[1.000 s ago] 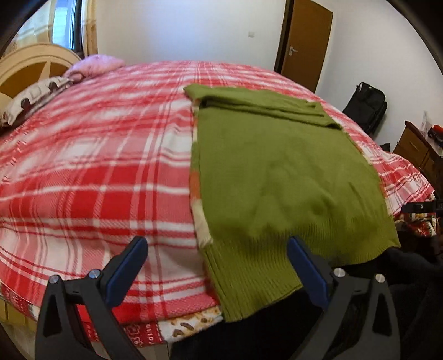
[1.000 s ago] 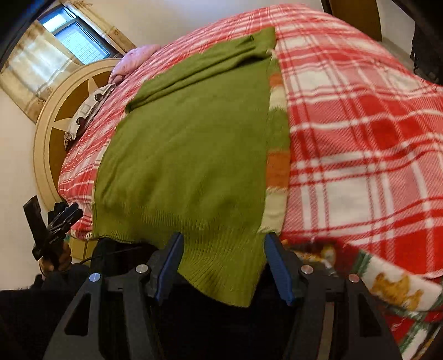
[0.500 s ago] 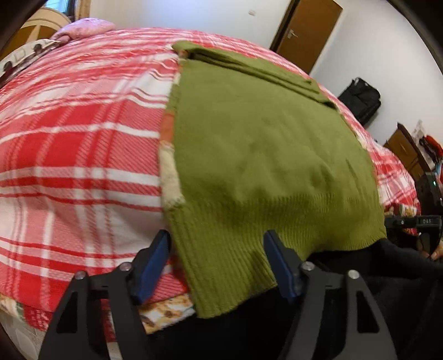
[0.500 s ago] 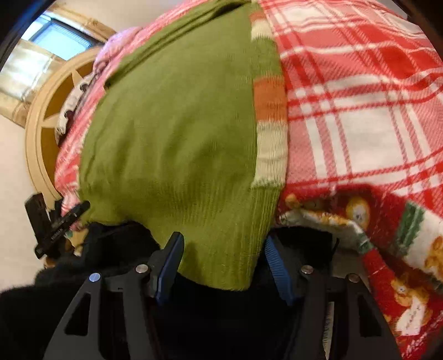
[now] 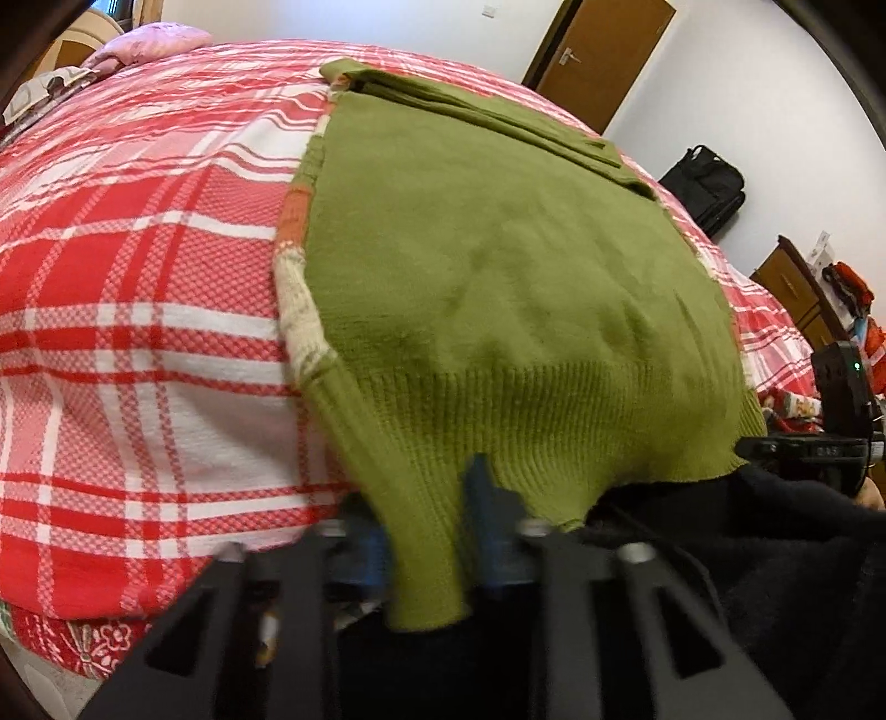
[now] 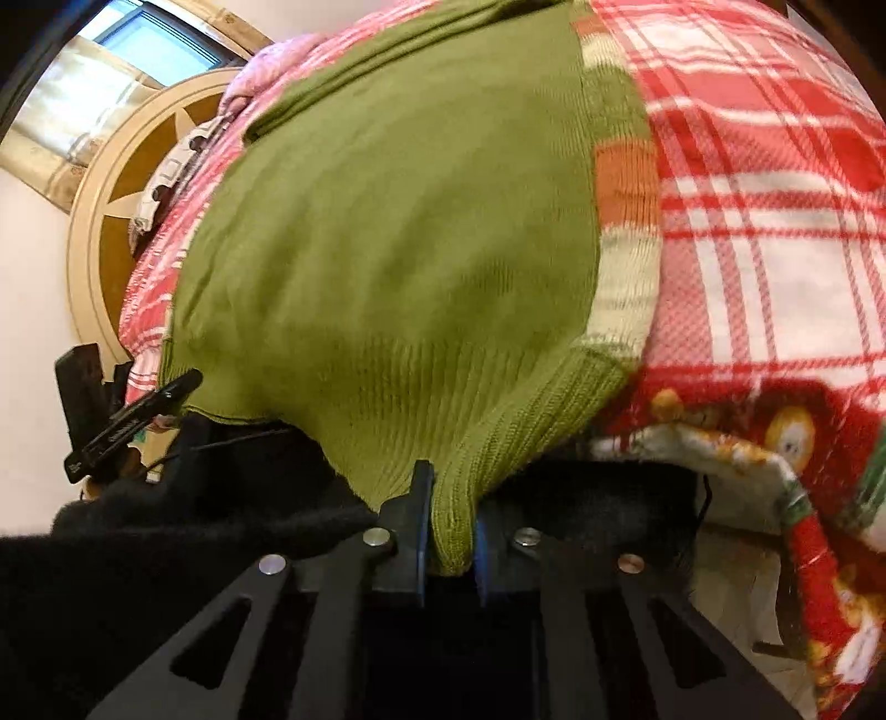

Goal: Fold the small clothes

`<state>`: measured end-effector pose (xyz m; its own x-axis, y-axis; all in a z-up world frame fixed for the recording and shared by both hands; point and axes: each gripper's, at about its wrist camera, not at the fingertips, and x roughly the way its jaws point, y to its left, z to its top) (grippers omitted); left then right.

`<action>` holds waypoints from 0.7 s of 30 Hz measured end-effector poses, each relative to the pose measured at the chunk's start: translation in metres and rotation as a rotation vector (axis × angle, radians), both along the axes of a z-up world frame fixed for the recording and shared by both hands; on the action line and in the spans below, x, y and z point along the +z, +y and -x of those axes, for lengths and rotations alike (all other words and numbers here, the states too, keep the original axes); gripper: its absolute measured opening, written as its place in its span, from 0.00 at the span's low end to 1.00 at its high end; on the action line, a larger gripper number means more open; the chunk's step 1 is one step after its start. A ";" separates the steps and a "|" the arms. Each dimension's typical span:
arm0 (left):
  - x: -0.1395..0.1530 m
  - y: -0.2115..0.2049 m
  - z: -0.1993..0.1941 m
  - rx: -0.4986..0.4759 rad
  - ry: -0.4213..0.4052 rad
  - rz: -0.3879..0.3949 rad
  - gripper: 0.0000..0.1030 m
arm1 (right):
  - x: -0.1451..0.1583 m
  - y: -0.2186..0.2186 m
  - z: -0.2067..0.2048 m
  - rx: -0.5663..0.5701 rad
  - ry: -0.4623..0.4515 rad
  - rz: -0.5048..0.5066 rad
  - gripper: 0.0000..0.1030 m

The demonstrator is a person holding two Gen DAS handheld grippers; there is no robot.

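The green ribbed-knit sweater [image 5: 498, 288], spread flat on the red-and-white plaid bed [image 5: 138, 277], is pinched at its 6 o'clock hem corners by the left hand-held gripper [image 5: 426, 548] and right hand-held gripper [image 6: 449, 531], both clenched on it, presumably so the hem can be lifted evenly toward 12 o'clock for a fold.

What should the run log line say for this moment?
left gripper: shut on sweater hem | right gripper: shut on hem | sweater: flat on bed

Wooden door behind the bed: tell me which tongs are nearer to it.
Right, judging by layout. The brown wooden door stands past the far right of the bed; right tongs grip the green knitted sweater there, left tongs farther left.
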<state>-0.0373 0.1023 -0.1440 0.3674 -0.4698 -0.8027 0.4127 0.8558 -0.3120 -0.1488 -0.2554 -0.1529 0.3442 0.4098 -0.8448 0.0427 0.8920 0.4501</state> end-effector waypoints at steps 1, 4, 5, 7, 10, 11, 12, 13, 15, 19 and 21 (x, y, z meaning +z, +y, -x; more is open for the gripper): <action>0.002 0.000 0.000 -0.001 -0.001 0.011 0.09 | 0.006 -0.002 0.000 0.000 -0.019 -0.013 0.12; 0.015 0.003 0.003 -0.003 -0.035 0.035 0.07 | 0.023 -0.009 0.000 -0.004 -0.067 -0.094 0.11; 0.022 0.003 0.004 -0.008 -0.060 0.041 0.07 | 0.031 -0.012 0.000 -0.004 -0.089 -0.124 0.11; 0.039 0.002 0.007 -0.021 -0.111 0.061 0.07 | 0.044 -0.015 -0.002 -0.010 -0.128 -0.177 0.11; 0.061 0.001 0.003 -0.019 -0.165 0.100 0.07 | 0.061 -0.027 -0.012 -0.052 -0.173 -0.268 0.11; 0.069 -0.001 -0.001 -0.016 -0.183 0.107 0.07 | 0.066 -0.029 -0.016 -0.064 -0.190 -0.301 0.11; 0.076 -0.002 -0.004 -0.015 -0.197 0.116 0.07 | 0.071 -0.033 -0.022 -0.074 -0.205 -0.330 0.11; 0.083 -0.003 -0.010 -0.015 -0.209 0.127 0.07 | 0.077 -0.038 -0.031 -0.089 -0.228 -0.361 0.11; 0.097 -0.010 -0.026 -0.012 -0.228 0.141 0.07 | 0.087 -0.045 -0.046 -0.116 -0.259 -0.387 0.11; 0.110 -0.020 -0.066 0.030 -0.249 0.103 0.07 | 0.096 -0.072 -0.087 -0.224 -0.308 -0.379 0.11; 0.111 -0.026 -0.092 0.055 -0.257 0.069 0.07 | 0.091 -0.083 -0.109 -0.284 -0.308 -0.367 0.11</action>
<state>0.0543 0.0765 -0.0332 0.5813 -0.4940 -0.6465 0.4391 0.8594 -0.2618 -0.0401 -0.3382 -0.0622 0.6923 0.5131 -0.5074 0.0762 0.6472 0.7585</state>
